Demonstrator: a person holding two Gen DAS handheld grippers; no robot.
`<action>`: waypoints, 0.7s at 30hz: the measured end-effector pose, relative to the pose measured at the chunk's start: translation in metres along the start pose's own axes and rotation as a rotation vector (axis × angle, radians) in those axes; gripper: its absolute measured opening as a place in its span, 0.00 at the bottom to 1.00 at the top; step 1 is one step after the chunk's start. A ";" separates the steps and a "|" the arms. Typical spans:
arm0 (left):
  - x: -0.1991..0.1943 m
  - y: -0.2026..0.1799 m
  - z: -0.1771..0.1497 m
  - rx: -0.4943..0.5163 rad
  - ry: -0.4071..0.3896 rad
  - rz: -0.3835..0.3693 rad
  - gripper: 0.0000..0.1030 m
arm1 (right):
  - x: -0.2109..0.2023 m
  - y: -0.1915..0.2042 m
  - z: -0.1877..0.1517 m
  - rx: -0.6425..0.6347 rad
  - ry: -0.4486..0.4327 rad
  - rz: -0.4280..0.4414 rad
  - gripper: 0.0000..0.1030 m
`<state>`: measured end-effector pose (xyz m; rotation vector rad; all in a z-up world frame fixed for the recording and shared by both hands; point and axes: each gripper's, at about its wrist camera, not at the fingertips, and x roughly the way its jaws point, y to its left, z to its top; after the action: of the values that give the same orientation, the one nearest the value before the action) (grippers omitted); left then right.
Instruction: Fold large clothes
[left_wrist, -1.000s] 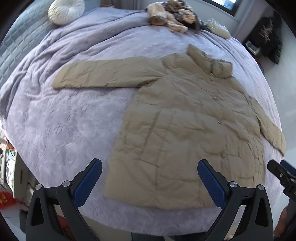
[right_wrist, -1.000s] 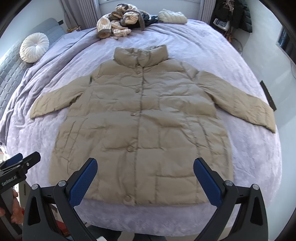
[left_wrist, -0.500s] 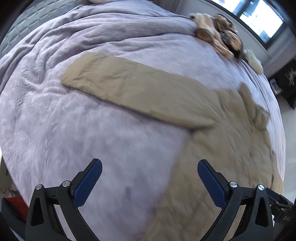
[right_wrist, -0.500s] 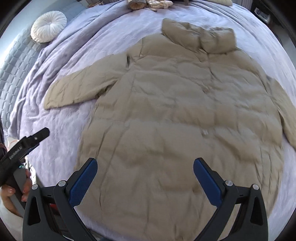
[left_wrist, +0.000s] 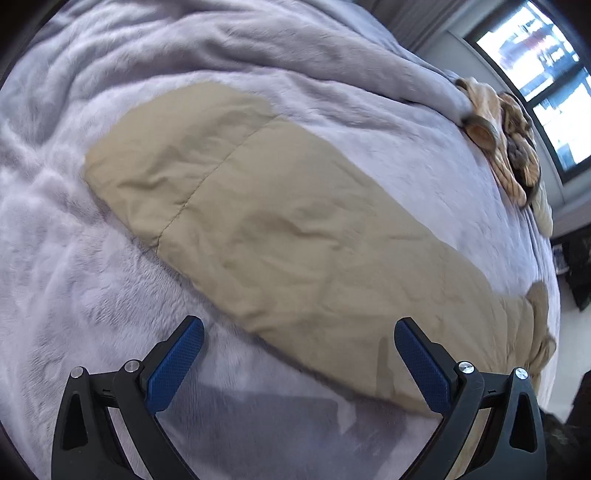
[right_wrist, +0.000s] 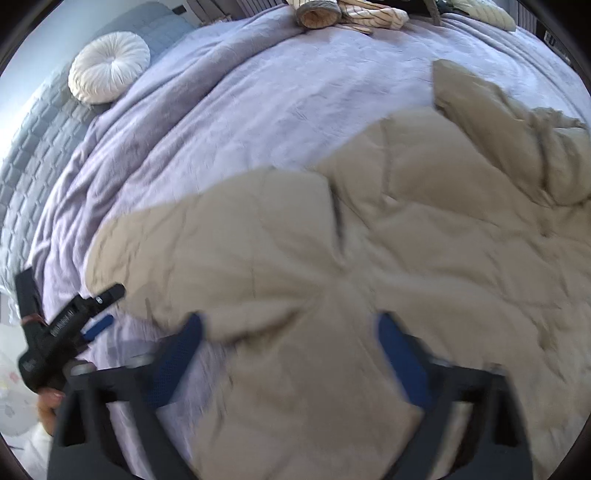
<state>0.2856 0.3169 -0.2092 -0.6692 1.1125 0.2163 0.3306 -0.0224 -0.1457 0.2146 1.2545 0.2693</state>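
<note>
A large beige padded coat (right_wrist: 424, 258) lies spread, front up, on a lilac bedspread (right_wrist: 258, 110). Its left sleeve (left_wrist: 280, 229) stretches across the left wrist view, cuff at the upper left. My left gripper (left_wrist: 299, 343) is open and empty, low over the sleeve's near edge. My right gripper (right_wrist: 288, 332) is open and empty, close above the coat near the armpit and side; its fingers are motion-blurred. The left gripper also shows in the right wrist view (right_wrist: 74, 321) beside the sleeve end. The collar (right_wrist: 498, 110) lies at the upper right.
A round white cushion (right_wrist: 109, 72) rests by the grey headboard (right_wrist: 22, 147). A pile of striped and brown clothes (left_wrist: 506, 136) lies at the far side of the bed, also in the right wrist view (right_wrist: 347, 13). A window (left_wrist: 546, 74) is beyond.
Both grippers have dropped and moved forward toward the coat. The left one swung onto the left sleeve; the right one closed in on the armpit area. Both stayed open.
</note>
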 end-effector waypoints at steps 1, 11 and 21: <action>0.006 0.004 0.003 -0.020 0.003 -0.006 1.00 | 0.006 0.000 0.003 0.010 0.008 0.010 0.30; 0.020 -0.002 0.024 -0.036 -0.091 0.011 0.52 | 0.072 0.006 0.001 -0.040 0.079 -0.039 0.11; -0.031 -0.060 0.034 0.178 -0.190 -0.180 0.07 | 0.081 -0.001 0.008 0.022 0.082 0.018 0.09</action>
<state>0.3260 0.2952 -0.1494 -0.5728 0.8727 0.0249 0.3612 0.0017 -0.2167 0.2363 1.3375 0.2821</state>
